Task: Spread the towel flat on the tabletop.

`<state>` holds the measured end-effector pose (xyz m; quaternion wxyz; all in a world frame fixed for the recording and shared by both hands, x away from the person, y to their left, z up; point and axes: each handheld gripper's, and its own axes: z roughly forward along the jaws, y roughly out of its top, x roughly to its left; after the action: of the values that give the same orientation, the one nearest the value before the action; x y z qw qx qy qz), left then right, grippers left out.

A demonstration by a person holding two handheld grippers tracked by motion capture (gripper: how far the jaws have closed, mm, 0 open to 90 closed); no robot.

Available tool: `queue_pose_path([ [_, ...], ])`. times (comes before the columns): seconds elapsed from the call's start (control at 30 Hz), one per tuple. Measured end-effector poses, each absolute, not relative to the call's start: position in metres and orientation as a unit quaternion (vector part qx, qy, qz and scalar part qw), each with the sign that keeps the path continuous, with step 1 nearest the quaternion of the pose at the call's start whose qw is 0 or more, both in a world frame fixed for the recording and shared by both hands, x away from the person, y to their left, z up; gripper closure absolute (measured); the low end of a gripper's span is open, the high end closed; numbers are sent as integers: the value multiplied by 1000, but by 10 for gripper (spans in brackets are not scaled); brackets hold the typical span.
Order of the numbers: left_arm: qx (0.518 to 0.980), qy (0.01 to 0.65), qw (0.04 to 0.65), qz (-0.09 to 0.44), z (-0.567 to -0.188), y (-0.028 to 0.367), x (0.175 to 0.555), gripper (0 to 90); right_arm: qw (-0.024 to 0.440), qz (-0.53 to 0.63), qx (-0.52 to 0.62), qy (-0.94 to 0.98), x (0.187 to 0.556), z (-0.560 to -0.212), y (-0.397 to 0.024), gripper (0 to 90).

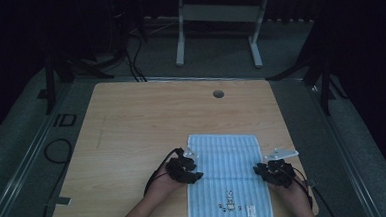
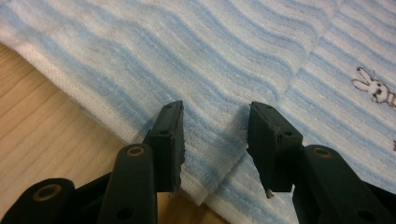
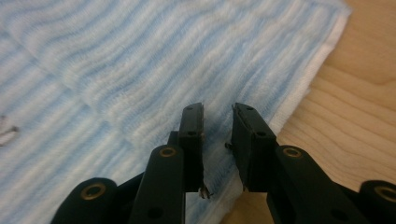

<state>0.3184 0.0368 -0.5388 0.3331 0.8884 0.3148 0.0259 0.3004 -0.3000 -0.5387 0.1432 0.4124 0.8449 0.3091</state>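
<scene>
A blue-and-white striped towel (image 1: 226, 162) lies flat on the wooden table (image 1: 141, 121), reaching to its front edge. My left gripper (image 1: 198, 176) is at the towel's left edge, my right gripper (image 1: 257, 169) at its right edge. In the left gripper view the jaws of the left gripper (image 2: 215, 112) stand open over the towel (image 2: 210, 60), astride a folded edge, pads not pressing. The right gripper (image 3: 218, 112) is open by a narrow gap above the towel's hem (image 3: 140, 60). A small rabbit print (image 2: 371, 86) is on the cloth.
A round cable hole (image 1: 218, 93) sits near the table's far edge. Bare wood lies left of and beyond the towel. Black cables (image 1: 58, 148) trail over the floor at left. A white desk frame (image 1: 216, 17) stands behind the table.
</scene>
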Motion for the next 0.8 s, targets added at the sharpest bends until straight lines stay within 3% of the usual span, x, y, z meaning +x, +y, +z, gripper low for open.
queue_pose_path([
  [0.5, 884, 340, 317, 45, -538, 47, 359, 577, 143, 318, 405, 845, 346, -541, -289, 733],
  [0.8, 883, 337, 322, 46, -530, 48, 357, 564, 138, 315, 411, 844, 354, -535, -287, 712],
])
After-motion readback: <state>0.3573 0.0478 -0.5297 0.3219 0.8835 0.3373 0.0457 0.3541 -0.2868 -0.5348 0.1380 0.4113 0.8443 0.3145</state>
